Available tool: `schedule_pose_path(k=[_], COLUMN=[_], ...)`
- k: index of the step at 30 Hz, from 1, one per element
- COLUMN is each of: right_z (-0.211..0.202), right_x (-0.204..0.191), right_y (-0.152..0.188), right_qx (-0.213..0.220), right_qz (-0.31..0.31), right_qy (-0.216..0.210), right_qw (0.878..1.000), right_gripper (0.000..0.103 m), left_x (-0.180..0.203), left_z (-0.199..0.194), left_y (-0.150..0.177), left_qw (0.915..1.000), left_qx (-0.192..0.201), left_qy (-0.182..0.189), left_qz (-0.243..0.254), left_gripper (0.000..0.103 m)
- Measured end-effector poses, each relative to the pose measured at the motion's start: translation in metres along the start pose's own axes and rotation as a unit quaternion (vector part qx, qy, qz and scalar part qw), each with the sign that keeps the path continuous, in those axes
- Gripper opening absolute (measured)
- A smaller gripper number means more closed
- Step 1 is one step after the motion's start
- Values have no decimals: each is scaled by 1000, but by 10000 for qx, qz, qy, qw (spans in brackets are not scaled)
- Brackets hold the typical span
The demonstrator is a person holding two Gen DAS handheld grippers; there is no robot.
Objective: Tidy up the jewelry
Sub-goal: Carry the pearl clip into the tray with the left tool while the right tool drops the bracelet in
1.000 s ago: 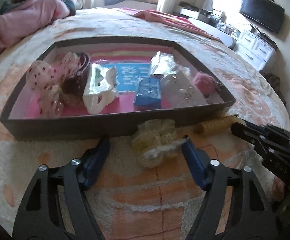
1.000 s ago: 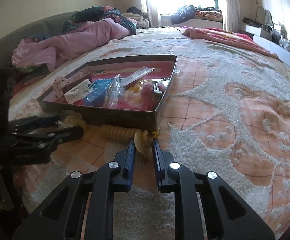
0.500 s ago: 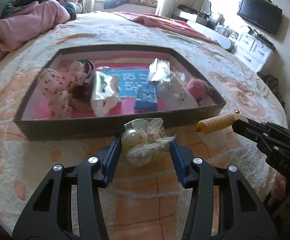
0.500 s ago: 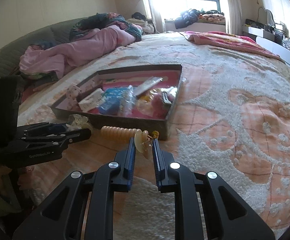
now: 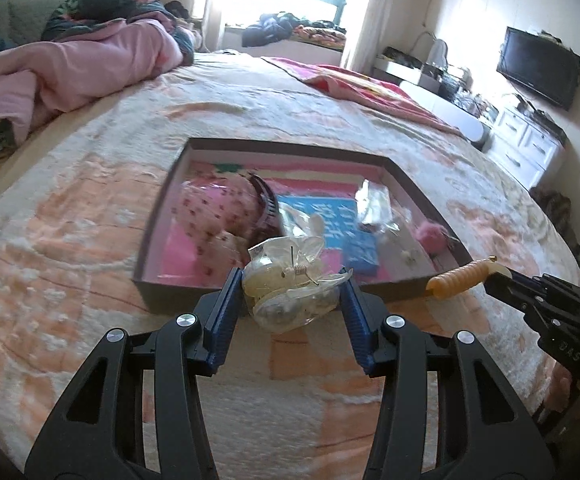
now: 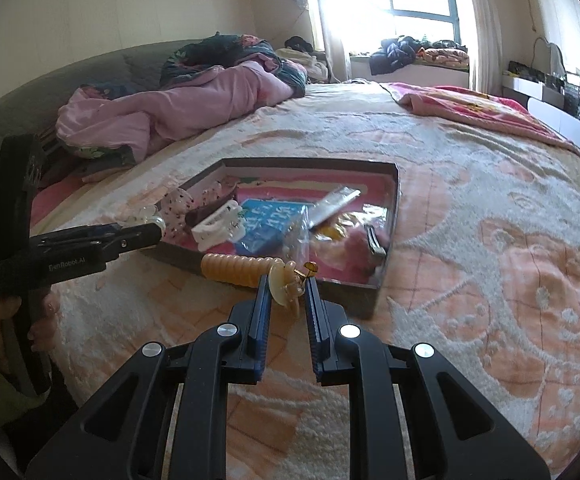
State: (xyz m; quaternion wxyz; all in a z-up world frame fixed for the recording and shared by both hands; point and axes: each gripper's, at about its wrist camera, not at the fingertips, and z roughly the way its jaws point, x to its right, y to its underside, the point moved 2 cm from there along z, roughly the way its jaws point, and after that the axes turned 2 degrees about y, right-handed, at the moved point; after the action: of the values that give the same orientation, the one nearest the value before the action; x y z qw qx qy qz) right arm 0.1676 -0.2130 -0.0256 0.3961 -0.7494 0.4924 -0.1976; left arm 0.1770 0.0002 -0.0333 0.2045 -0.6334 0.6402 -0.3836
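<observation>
Left gripper (image 5: 290, 292) closed on clear hair clip (image 5: 290, 288), lifted just before tray (image 5: 157, 216) on bed; right gripper (image 6: 285, 286) pinched on amber spiral clip (image 6: 237, 269) at its round end; both probably light, stiff, brittle plastic; best gripped across bodies, gently.

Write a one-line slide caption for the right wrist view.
Right gripper holds a tan spiral hair clip just short of the jewelry tray on the bedspread.
</observation>
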Motion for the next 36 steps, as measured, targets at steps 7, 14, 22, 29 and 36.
schedule_pose_path(k=[7, 14, 22, 29, 36], right_z=[9, 22, 41, 64, 82], right_x=[-3, -1, 8, 19, 35], right_y=[-20, -45, -72, -78, -79], right_qx=[105, 200, 287, 138, 43], right_qz=[-127, -248, -286, -341, -231], right_qy=[35, 117, 237, 344, 439], right_qw=[9999, 9994, 9989, 9987, 9988], right_gripper=[16, 16, 16, 16, 16], left_x=[-11, -15, -23, -23, -13], left_z=[-2, 2, 11, 23, 43], left_y=[-10, -24, -41, -51, -57], left_qw=[9999, 9997, 9994, 9995, 9999], left_qx=[126, 228, 276, 241, 130], left_qy=[-70, -97, -162, -163, -90], left_qz=[-79, -68, -128, -114, -21], left_gripper=[39, 39, 39, 39, 39])
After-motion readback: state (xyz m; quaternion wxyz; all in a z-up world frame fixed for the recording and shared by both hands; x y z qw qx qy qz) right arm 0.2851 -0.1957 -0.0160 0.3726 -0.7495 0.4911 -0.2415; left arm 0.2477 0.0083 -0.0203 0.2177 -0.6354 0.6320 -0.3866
